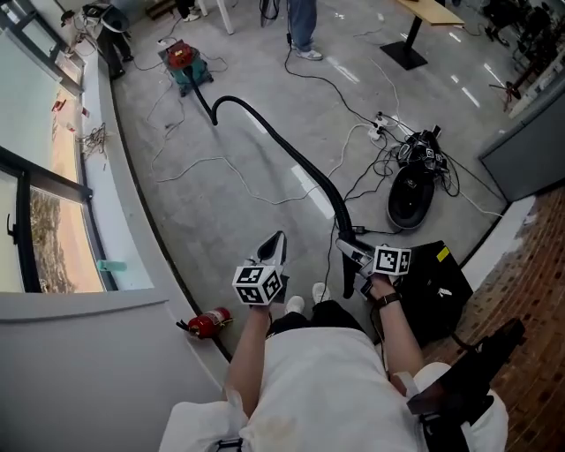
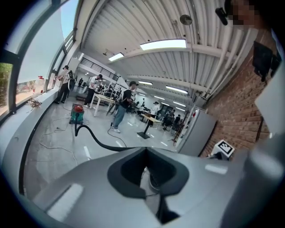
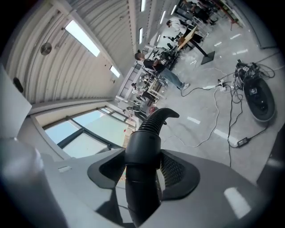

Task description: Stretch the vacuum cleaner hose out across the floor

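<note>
The vacuum cleaner hose point(image 1: 291, 152) is found laid across the grey floor point(image 1: 231, 207). Its far end is joined to the red and green vacuum cleaner point(image 1: 183, 64), which stands near the window wall. From there the hose is seen to rise in an arch and then run diagonally towards the person holding the tools. Its near end, a smooth black cuff point(image 3: 142, 149) with the ribbed hose beyond it, is clamped in the right tool point(image 3: 142, 176). The jaws are held partly open by the cuff, with a pad pressed against each side of it. In the head view the right tool point(image 1: 351, 253) is noted low, in front of the person's right knee.

The left tool point(image 2: 149, 173) is recorded as empty. Its jaws stand slightly apart, and only floor is seen through the gap. In the head view the left tool point(image 1: 274, 248) is placed beside the right one, apart from the hose.

A thin white cable point(image 1: 205, 162) is noted trailing over the floor to the left of the hose. A black rounded appliance point(image 1: 412, 196) with a tangle of black leads is observed to the right of the hose. A red fire extinguisher point(image 1: 210, 322) is found lying at the foot of the window wall. A second person's legs point(image 1: 302, 26) are observed beyond the vacuum cleaner.
</note>
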